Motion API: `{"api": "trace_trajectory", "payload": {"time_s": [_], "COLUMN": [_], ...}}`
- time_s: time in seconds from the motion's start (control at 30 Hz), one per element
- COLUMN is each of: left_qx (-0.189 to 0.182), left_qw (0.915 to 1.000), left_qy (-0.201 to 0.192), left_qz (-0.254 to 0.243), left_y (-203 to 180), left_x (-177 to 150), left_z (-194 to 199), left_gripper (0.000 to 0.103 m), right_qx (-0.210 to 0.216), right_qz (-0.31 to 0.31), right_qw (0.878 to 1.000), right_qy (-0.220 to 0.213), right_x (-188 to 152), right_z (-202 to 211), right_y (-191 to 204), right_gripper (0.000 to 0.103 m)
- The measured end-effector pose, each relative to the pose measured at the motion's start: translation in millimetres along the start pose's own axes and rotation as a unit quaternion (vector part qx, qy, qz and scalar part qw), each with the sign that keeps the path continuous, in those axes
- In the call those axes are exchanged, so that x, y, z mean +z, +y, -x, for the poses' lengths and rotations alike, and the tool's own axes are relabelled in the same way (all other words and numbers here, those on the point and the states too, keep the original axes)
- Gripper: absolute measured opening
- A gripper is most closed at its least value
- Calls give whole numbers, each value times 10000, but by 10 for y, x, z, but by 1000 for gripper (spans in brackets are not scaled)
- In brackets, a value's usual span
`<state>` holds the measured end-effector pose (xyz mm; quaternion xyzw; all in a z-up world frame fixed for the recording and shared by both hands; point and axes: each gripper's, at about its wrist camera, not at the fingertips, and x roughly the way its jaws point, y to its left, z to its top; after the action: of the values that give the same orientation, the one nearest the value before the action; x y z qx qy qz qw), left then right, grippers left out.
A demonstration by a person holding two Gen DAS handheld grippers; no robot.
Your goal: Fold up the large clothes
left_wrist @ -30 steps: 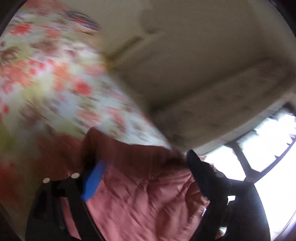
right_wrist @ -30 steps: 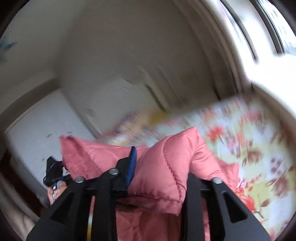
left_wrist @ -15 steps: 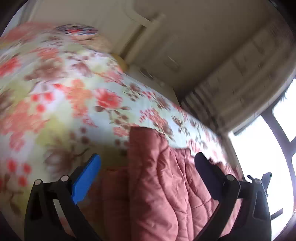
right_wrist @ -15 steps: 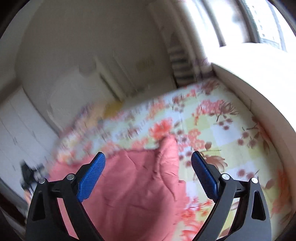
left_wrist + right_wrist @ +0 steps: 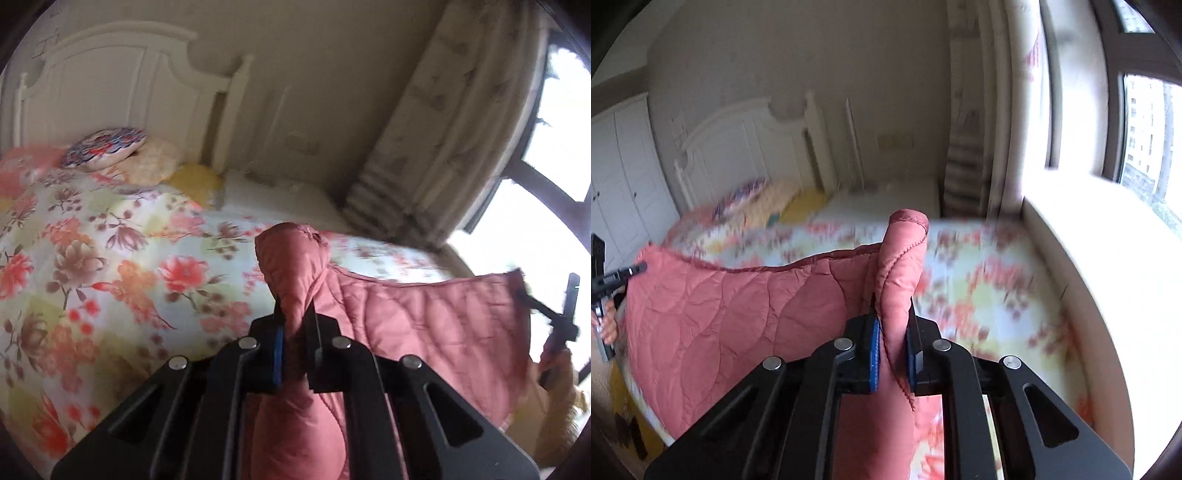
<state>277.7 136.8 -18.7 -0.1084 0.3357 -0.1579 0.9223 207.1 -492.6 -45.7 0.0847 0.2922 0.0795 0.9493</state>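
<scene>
A pink quilted garment (image 5: 424, 325) hangs stretched between my two grippers above the flowered bed (image 5: 110, 266). My left gripper (image 5: 295, 325) is shut on one bunched corner of it, which sticks up between the fingers. My right gripper (image 5: 892, 325) is shut on the other corner, and the garment (image 5: 738, 317) spreads away to the left in that view. The right gripper also shows at the far right of the left wrist view (image 5: 565, 317), and the left gripper at the far left of the right wrist view (image 5: 613, 277).
A white headboard (image 5: 110, 81) and several pillows (image 5: 107, 146) stand at the far end of the bed. A curtain (image 5: 443, 129) and bright window (image 5: 1145, 129) with a wide sill (image 5: 1089, 229) run along the right side. White wardrobe doors (image 5: 617, 177) are at the left.
Half a second ago both grippers were open over the garment lying on the bed. Now each is shut on a corner and the garment is lifted and spread between them.
</scene>
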Motion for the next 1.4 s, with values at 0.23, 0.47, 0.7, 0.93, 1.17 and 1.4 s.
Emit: {"api": "trace_trajectory", "payload": {"time_s": [0.23, 0.47, 0.7, 0.93, 1.17, 1.4], "left_qx": [877, 1555, 1843, 1897, 1259, 1089], "left_qw": [9892, 9856, 9686, 9547, 9717, 9767], "left_qy": [1091, -559, -944, 263, 1231, 1213], "left_qz": [444, 357, -1377, -2279, -1572, -1398], "left_y": [350, 57, -1435, -1597, -1143, -1064], "left_x": [-410, -17, 86, -448, -591, -600], "left_z": [-991, 39, -46, -1050, -1646, -1630], "left_gripper": [20, 92, 101, 101, 101, 101], "right_qx": [-588, -817, -63, -251, -130, 115], "right_qz": [-532, -984, 430, 1829, 1254, 1036], "right_qw": [9828, 9891, 9990, 9790, 9786, 9812], "right_qy": [1666, 733, -72, 866, 1629, 1623], "right_x": [-594, -258, 319, -141, -460, -472], "right_z": [-1368, -610, -346, -1206, -1926, -1916], "right_y": [-263, -418, 1030, 1810, 1420, 1333], "right_gripper": [16, 86, 87, 87, 88, 89]}}
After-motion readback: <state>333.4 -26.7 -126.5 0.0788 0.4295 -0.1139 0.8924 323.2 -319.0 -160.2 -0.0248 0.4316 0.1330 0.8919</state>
